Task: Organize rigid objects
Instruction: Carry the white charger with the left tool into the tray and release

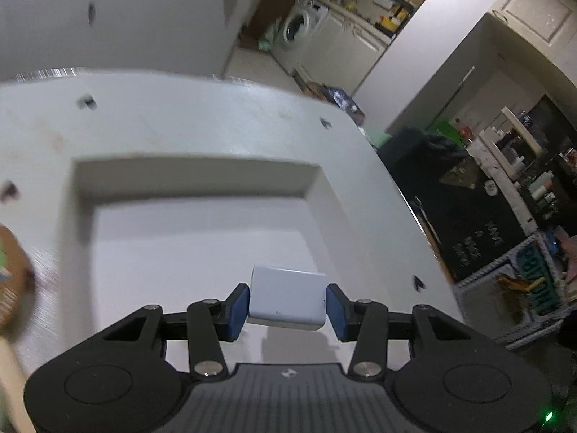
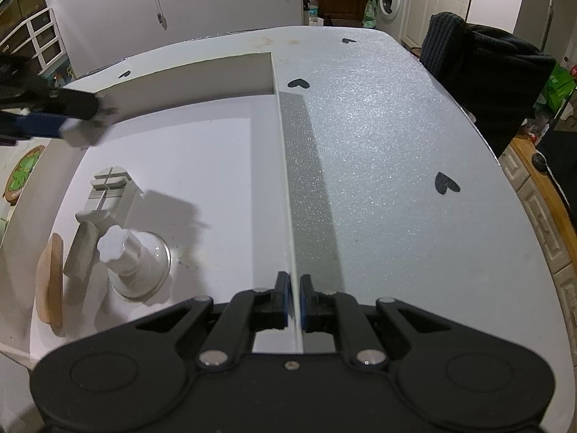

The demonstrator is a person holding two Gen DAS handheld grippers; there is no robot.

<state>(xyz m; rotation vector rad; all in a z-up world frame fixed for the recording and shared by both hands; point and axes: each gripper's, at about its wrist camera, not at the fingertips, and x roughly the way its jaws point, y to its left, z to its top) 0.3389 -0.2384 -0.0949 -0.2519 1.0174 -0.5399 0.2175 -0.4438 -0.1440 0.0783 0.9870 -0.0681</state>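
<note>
My left gripper (image 1: pixel 287 301) is shut on a small white block (image 1: pixel 286 294), pressed between the blue pads and hanging over the floor of a shallow white box (image 1: pixel 194 180). In the right wrist view the white block (image 2: pixel 77 135) shows blurred at the box's far left corner, between the left gripper's fingers (image 2: pixel 72 106). My right gripper (image 2: pixel 296 299) is shut on the box's thin right wall (image 2: pixel 286 180). Inside the box lie a grey slotted block (image 2: pixel 111 187), a grey cylinder (image 2: pixel 81 252), a white knobbed piece on a clear disc (image 2: pixel 133 256) and a wooden disc (image 2: pixel 50 281).
The box sits on a table with a grey glittery cover (image 2: pixel 396 162) printed with black hearts. A dark garment (image 2: pixel 487 72) hangs over a chair at the table's right edge. A round wooden shamrock coaster (image 2: pixel 21 176) lies left of the box.
</note>
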